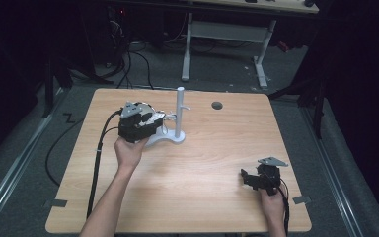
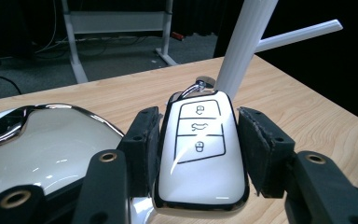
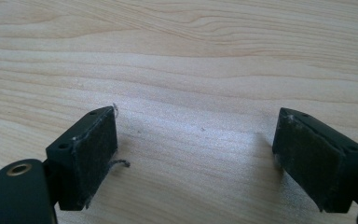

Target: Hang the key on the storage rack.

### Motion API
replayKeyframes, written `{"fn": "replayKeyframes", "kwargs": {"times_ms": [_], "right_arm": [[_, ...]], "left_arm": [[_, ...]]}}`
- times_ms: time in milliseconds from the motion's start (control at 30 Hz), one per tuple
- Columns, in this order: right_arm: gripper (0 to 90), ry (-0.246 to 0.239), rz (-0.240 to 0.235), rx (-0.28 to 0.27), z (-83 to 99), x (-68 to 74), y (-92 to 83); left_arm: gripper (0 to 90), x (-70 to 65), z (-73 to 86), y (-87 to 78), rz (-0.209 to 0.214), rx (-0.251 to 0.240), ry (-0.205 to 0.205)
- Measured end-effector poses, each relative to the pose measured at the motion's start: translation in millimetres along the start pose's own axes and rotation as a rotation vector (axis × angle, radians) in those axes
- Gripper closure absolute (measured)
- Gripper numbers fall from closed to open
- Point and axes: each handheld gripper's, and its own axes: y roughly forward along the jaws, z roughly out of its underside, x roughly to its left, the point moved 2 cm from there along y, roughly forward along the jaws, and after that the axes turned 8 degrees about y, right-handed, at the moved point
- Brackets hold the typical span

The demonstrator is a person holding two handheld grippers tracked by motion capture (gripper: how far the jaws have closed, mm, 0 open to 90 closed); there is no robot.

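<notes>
Carefully now: the left gripper (image 2: 198, 154) clamps the key fob (image 2: 200, 149) (ring (image 2: 200, 84) beside the white stand (image 2: 247, 46)); approach its peg (image 2: 298, 35) slowly. The right gripper (image 3: 196, 154) waits, jaws wide, holding nothing.

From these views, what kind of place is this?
Probably a lab or test room, not a home: a bare wooden table on grey carpet, loose cables on the floor behind, and another desk frame against the dark back wall.

Glossy white plastic key fob (image 2: 201, 154) with chrome-look edge and shiny metal ring, gripped between matt black rough foam pads (image 2: 142, 140); beside fob, smooth white plastic stand (image 2: 247, 44); under it pale wood-grain table (image 2: 307, 116), satin; left of fob, glossy white chrome-trimmed shell (image 2: 46, 149)
</notes>
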Motion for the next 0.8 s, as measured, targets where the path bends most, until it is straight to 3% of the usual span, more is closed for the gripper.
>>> {"fn": "replayKeyframes", "kwargs": {"times_ms": [500, 800], "right_arm": [[14.0, -0.001, -0.001, 0.0, 0.0, 0.0, 0.0], [14.0, 0.0, 0.0, 0.0, 0.0, 0.0, 0.0]], "left_arm": [[50.3, -2.5, 15.1, 6.2, -0.004, 0.036, 0.007], [50.3, -8.3, 20.0, 13.1, -0.004, 0.064, 0.037]]}}
